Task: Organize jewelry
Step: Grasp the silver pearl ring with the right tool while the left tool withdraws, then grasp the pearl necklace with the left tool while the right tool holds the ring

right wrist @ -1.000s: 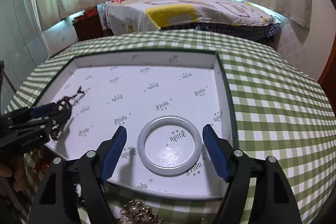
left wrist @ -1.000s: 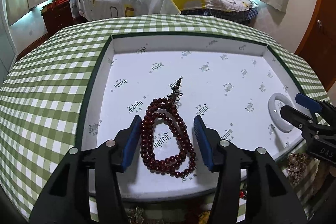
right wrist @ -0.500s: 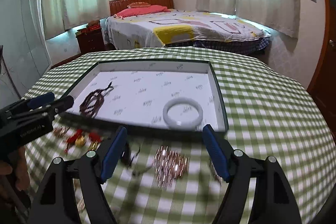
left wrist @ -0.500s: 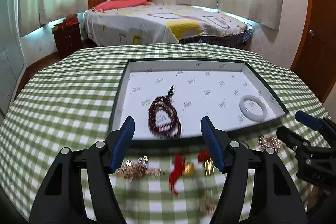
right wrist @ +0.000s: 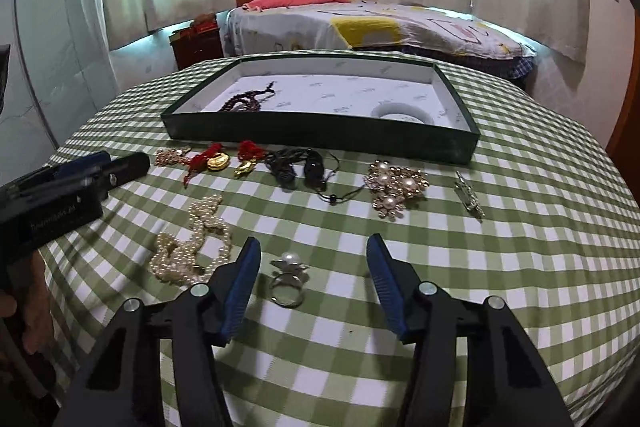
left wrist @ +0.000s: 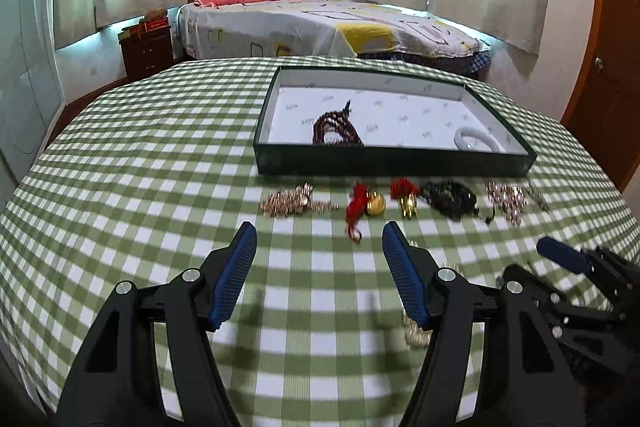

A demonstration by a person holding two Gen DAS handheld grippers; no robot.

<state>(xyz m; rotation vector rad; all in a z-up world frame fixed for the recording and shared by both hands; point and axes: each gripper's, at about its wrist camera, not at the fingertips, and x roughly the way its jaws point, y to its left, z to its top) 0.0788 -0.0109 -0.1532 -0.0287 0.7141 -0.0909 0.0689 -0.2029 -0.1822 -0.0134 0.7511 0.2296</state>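
Observation:
A dark green tray (left wrist: 392, 159) (right wrist: 320, 137) with white lining holds a brown bead bracelet (left wrist: 336, 129) (right wrist: 244, 102) and a white bangle (left wrist: 476, 141) (right wrist: 402, 111). Loose jewelry lies in a row before it: gold chain (left wrist: 294, 203), red-tassel gold charms (right wrist: 218, 161), black cord necklace (right wrist: 304, 169), pearl brooch (right wrist: 394, 189), silver pin (right wrist: 470, 201). A pearl necklace (right wrist: 192, 247) and pearl ring (right wrist: 288, 279) lie nearer. My left gripper (left wrist: 318, 275) is open and empty above the cloth. My right gripper (right wrist: 312, 279) is open, with the ring between its fingers.
The round table has a green checked cloth (left wrist: 140, 187). A bed (left wrist: 320, 27) and a dark nightstand (left wrist: 146, 49) stand behind it. A wooden door (left wrist: 608, 67) is at the right. The left gripper also shows in the right wrist view (right wrist: 80, 179).
Both grippers have pulled back from the tray toward the table's near side. The bead bracelet and the bangle stay in the tray. The loose jewelry row has come into view.

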